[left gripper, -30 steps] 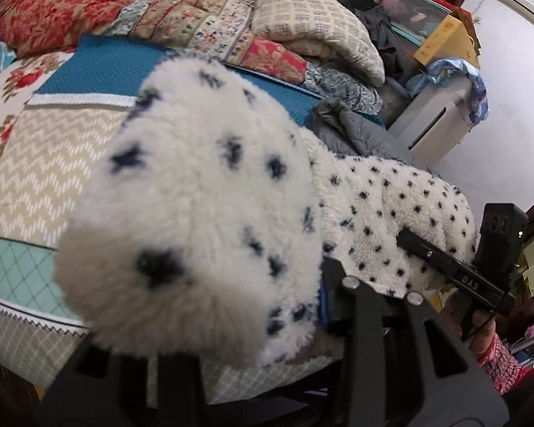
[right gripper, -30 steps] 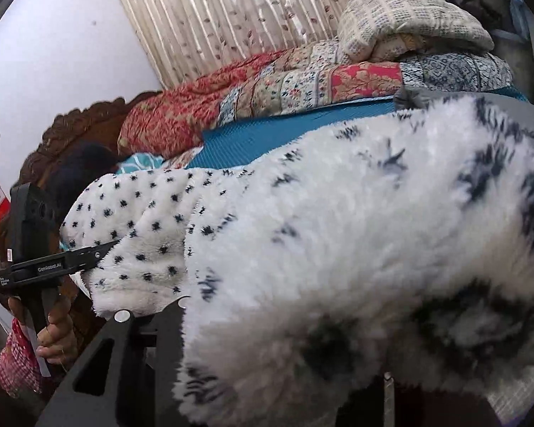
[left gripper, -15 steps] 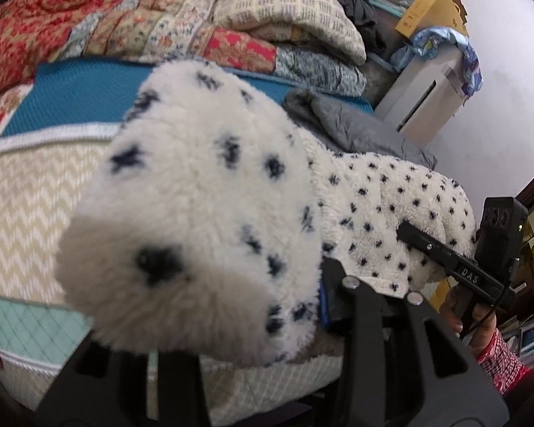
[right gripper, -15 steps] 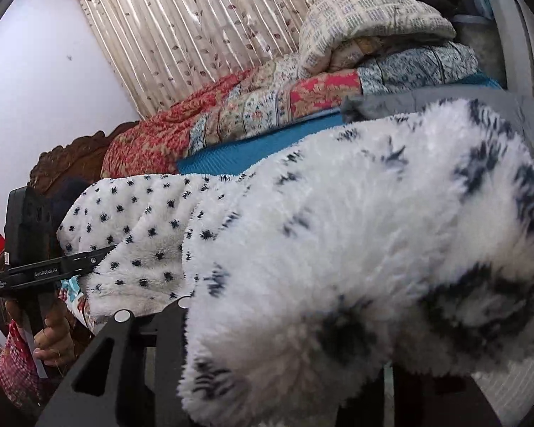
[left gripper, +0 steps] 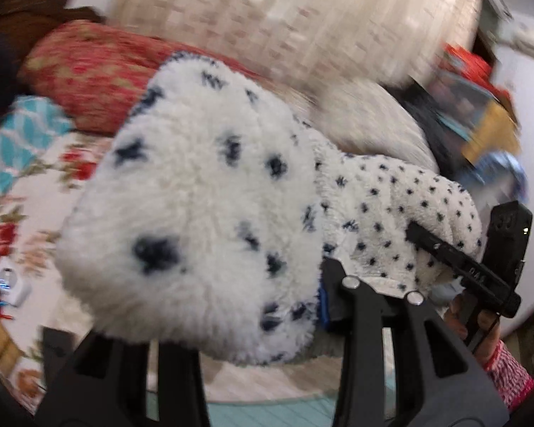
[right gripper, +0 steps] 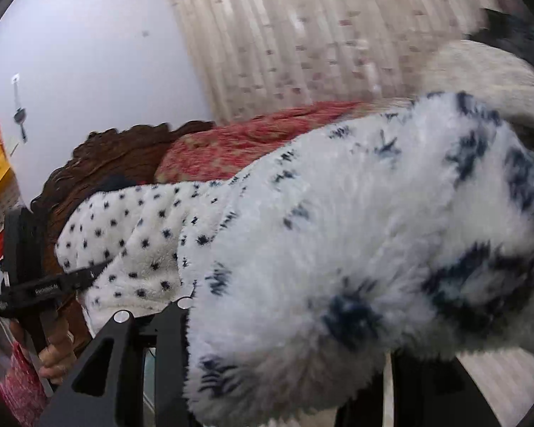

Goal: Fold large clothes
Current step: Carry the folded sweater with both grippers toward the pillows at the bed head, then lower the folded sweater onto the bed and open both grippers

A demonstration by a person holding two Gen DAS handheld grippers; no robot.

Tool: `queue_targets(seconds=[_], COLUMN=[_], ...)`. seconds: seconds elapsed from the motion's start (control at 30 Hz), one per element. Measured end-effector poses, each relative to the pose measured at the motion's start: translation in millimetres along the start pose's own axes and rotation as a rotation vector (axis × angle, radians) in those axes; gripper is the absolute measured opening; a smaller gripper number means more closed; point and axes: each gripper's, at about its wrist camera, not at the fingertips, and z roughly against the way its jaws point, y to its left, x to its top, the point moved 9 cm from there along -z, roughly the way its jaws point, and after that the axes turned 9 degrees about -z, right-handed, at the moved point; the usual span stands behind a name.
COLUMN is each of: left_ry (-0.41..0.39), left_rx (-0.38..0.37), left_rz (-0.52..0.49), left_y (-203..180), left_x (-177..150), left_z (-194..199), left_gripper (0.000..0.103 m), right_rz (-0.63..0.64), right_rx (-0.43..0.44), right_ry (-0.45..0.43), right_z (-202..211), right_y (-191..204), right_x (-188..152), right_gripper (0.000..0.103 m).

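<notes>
Above the bed (left gripper: 35, 192), my left gripper (left gripper: 210, 323) and right gripper (right gripper: 288, 348) each have jaws pinching an end of the spotted white fleece garment (left gripper: 203, 213), stretched between them before the red quilt (left gripper: 89, 71).
</notes>
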Motion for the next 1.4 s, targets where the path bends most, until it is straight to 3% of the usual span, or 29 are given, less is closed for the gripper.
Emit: queue_targets(seconds=[0.17,0.27,0.33,0.4,0.47,0.5,0.53,0.7,0.8,0.87,0.97,1.1,1.23,1.4], left_ry=[0.010,0.056,0.093,0.170,0.293,0.310,0.299,0.206,0.114,0.093,0.141,0.259,0.354,0.416], left_rx=[0.146,0.227,0.318,0.468,0.559,0.568,0.553,0.612,0.655,0.674,0.656,0.636,0.577,0.509], left_rz=[0.146,0.211,0.270,0.354,0.408,0.421,0.436,0.358,0.385,0.389,0.353,0.230,0.113,0.065], left_y=[127,184,221,261,293,299,302,285,264,243,210,146,82,29], left_x=[-2,-20,-39,-72,-108,-117,-121,-104,-102,-115,-138,-185,-226,-259], left_z=[-22,-58,-86,-114,-137,-142,-142,-100,-55,-27,-13,-5,-5,1], left_gripper=[0.036,0.036,0.041,0.048,0.049,0.057,0.058,0.058,0.060,0.060,0.060,0.060,0.060,0.060], right_rz=[0.004,0.005,-0.003,-0.008,0.068,0.103,0.145,0.079,0.025,-0.005,-0.035,-0.043,0.019,-0.015], right_rx=[0.046,0.018,-0.002,-0.078,-0.296,-0.372,-0.453,-0.419,-0.397,-0.377,-0.314,-0.280,-0.363,-0.354], right_ry=[0.083,0.161,0.225,0.297,0.404,0.431,0.454,0.330,0.246,0.255,0.295,0.354,0.446,0.470], right_z=[-131,-219,-271,-320,-365,-373,-378,-345,-295,-266,-217,-159,-100,-35], right_y=[44,53,50,37,9,0,-10,-8,-10,-15,-9,-1,-6,-9], right_x=[20,8,-8,-30,-66,-77,-88,-76,-75,-87,-126,-181,-239,-283], right_gripper=[0.076,0.075,0.068,0.061,0.061,0.059,0.057,0.054,0.051,0.051,0.051,0.051,0.051,0.051])
